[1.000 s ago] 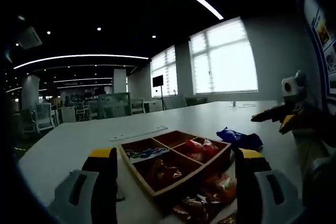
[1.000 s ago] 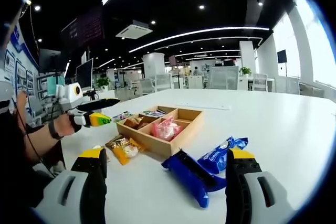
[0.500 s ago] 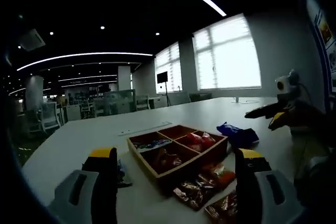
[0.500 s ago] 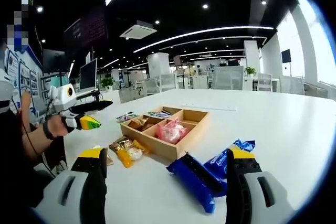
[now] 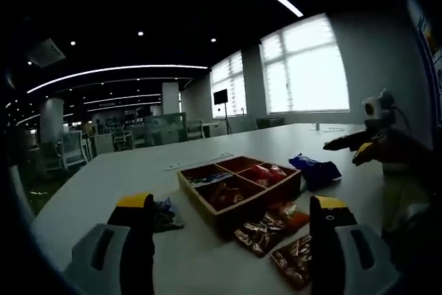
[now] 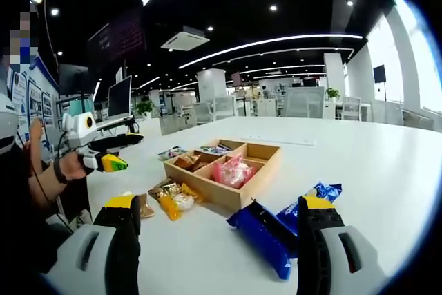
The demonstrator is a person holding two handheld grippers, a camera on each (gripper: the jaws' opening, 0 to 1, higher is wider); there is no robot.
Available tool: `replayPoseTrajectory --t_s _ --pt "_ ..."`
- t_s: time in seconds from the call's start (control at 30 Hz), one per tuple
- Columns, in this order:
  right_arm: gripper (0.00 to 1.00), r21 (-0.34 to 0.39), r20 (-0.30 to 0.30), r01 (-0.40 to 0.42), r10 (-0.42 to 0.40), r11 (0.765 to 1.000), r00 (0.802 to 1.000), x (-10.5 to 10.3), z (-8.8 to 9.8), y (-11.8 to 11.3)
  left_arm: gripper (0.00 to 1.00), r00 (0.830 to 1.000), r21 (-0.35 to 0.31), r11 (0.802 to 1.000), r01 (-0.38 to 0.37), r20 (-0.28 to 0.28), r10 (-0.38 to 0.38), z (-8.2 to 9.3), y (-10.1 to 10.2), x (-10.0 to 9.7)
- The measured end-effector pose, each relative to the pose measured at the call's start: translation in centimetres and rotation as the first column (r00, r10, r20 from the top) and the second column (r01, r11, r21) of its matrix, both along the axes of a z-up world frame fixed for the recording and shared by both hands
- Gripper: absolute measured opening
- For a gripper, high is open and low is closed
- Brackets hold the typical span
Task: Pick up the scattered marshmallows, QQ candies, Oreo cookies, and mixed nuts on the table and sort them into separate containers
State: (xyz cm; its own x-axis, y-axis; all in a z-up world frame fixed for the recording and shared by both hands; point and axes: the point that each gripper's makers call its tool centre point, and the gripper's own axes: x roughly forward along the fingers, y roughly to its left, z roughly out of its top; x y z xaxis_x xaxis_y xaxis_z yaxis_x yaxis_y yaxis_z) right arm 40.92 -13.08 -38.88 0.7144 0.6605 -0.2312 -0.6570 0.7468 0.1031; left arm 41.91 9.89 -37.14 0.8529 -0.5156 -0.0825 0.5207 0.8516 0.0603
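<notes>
Pulled back from the wooden tray (image 5: 238,195) since a second ago: more of the white surface (image 6: 373,170) and more loose packets in sight. Left gripper (image 5: 230,229) and right gripper (image 6: 215,233) both wide open, empty. Nut packets (image 5: 266,229) just beside the tray, blue Oreo packs (image 6: 276,229) near the right gripper. Looks like lining up a fresh pick.

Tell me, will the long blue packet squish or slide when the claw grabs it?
The long blue packet looks shiny, so it may slip. It lies flat on the white table, so it probably won't roll. Its wrapper looks thin and crinkly, so it may dent.
</notes>
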Motion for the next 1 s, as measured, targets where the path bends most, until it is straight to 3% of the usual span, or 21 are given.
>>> replayPoseTrajectory --t_s 1.0 --pt "0.86 -0.009 -0.032 -0.059 0.059 0.998 0.998 -0.8 -1.0 2.3 0.97 1.000 -0.006 1.000 -0.023 -0.017 0.023 -0.4 1.2 -0.6"
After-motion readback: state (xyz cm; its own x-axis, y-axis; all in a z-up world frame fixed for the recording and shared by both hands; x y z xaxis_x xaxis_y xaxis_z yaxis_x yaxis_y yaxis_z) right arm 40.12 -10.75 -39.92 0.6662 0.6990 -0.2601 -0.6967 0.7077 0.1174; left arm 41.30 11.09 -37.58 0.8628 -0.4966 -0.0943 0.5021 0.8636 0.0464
